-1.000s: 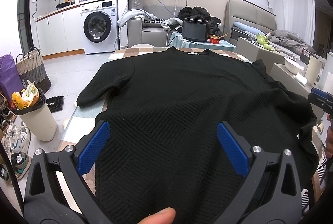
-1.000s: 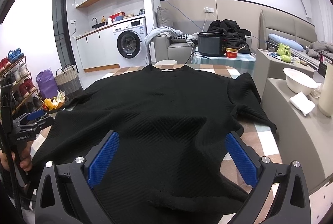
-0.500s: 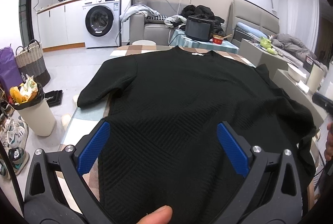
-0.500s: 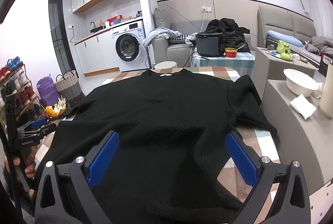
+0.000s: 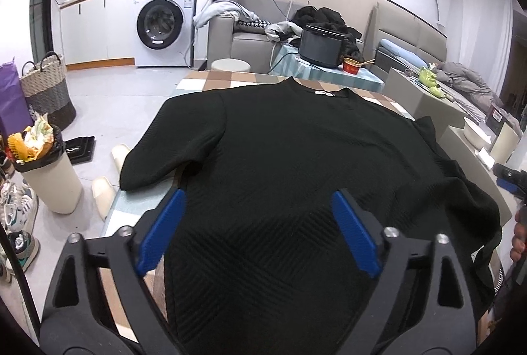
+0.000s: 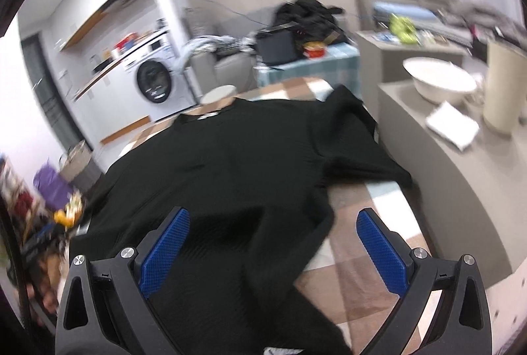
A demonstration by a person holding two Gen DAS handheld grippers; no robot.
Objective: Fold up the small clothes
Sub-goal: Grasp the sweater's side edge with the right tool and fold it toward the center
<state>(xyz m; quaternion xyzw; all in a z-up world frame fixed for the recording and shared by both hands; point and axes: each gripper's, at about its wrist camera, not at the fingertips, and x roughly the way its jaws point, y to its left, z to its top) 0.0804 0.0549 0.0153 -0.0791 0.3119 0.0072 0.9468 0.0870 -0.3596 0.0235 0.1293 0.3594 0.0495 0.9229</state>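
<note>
Right view is motion-blurred; sweater (image 5: 296,163) hem is cut off below both frames. Black chevron-textured knit lies flat on checked table (image 6: 369,243). Left gripper (image 5: 260,233) jaws closing, not pinching it; right gripper (image 6: 273,249) jaws apart, empty.

A white washing machine (image 5: 164,25) stands at about eleven o'clock under a counter, a wicker basket (image 5: 47,84) and a full waste bin (image 5: 49,170) at nine, a black cooker (image 5: 321,45) beside a red bowl (image 5: 351,65) at one, a white basin (image 6: 439,81) at two.
</note>
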